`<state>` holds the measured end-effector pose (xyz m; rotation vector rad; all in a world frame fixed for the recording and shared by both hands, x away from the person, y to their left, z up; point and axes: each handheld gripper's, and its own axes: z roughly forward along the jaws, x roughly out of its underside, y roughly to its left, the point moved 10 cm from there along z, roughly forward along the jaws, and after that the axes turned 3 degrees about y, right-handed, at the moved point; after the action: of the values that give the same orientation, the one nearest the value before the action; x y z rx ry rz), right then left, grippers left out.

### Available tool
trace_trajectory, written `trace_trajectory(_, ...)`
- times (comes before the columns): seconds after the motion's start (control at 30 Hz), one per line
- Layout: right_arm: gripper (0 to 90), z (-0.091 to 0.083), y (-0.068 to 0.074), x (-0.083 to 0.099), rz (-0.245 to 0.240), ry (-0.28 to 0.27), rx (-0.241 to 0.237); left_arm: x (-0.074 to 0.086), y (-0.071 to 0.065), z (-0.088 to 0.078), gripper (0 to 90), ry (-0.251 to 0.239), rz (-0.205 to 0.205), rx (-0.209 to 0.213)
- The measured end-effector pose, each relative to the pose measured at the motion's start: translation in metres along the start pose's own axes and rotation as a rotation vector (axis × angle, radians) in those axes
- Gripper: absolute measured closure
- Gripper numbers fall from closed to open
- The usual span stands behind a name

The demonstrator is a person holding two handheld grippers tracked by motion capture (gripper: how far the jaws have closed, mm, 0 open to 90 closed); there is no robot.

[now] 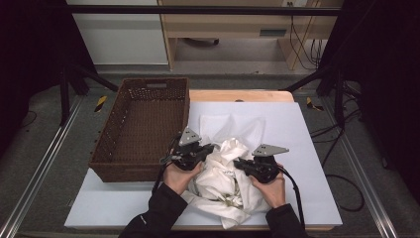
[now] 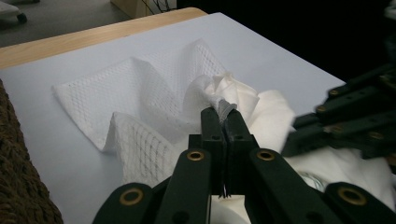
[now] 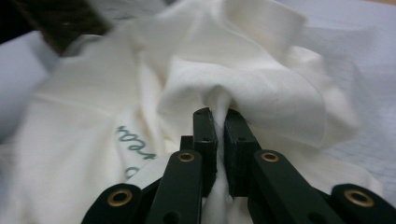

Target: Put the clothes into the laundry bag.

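A crumpled cream garment [image 1: 221,184] lies on the white table cover between both hands. My left gripper [image 1: 214,147] comes in from the left, shut on a raised fold of the garment [image 2: 236,93], with a small grey tag pinched at the jaw tips [image 2: 224,114]. My right gripper [image 1: 236,162] comes in from the right, shut on another bunched fold [image 3: 261,79] that runs down between its jaws [image 3: 218,114]. Green lettering [image 3: 135,144] shows on the cloth to the left of the right jaws. The two grippers point toward each other across the heap.
A brown wicker basket [image 1: 110,119] stands on the left of the table, close to the left hand. A white mesh cloth [image 1: 218,124] lies spread behind the garment. The white cover [image 1: 302,148] extends to the right, and the table's wooden edge [image 1: 237,95] is at the back.
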<state>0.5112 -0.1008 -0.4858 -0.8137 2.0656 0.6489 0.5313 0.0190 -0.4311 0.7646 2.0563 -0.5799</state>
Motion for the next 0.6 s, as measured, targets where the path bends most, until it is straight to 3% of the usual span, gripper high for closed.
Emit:
trace_trajectory(0.1,85.8,-0.006,0.032,-0.009,-0.061,-0.043,-0.093,-0.003,-0.001,0.001,89.3,-0.002,0.000,-0.003)
trace_trajectory(0.2,85.7,0.003,0.063,-0.018,-0.139,-0.043,-0.134,-0.006,-0.002,0.000,89.4,0.000,0.008,-0.006)
trace_trajectory(0.27,85.6,0.014,0.072,-0.021,-0.159,-0.032,-0.135,-0.009,-0.004,-0.002,89.4,-0.009,0.012,-0.011)
trace_trajectory(0.3,85.6,0.024,0.072,-0.022,-0.158,-0.022,-0.116,-0.010,-0.005,-0.004,89.4,-0.008,0.031,-0.021)
trace_trajectory(0.4,85.5,0.051,0.059,-0.021,-0.119,0.016,-0.056,-0.011,-0.009,-0.007,89.5,-0.011,0.033,-0.013)
trace_trajectory(0.47,85.4,0.064,0.050,-0.020,-0.082,0.035,-0.025,-0.009,-0.010,-0.006,89.5,-0.010,0.035,-0.012)
trace_trajectory(0.53,85.3,0.076,0.039,-0.018,-0.050,0.065,0.044,-0.005,-0.010,-0.003,89.6,-0.003,0.031,-0.010)
trace_trajectory(0.6,85.0,0.082,0.033,-0.018,-0.043,0.081,0.084,-0.001,-0.008,0.001,89.5,0.003,0.022,-0.005)
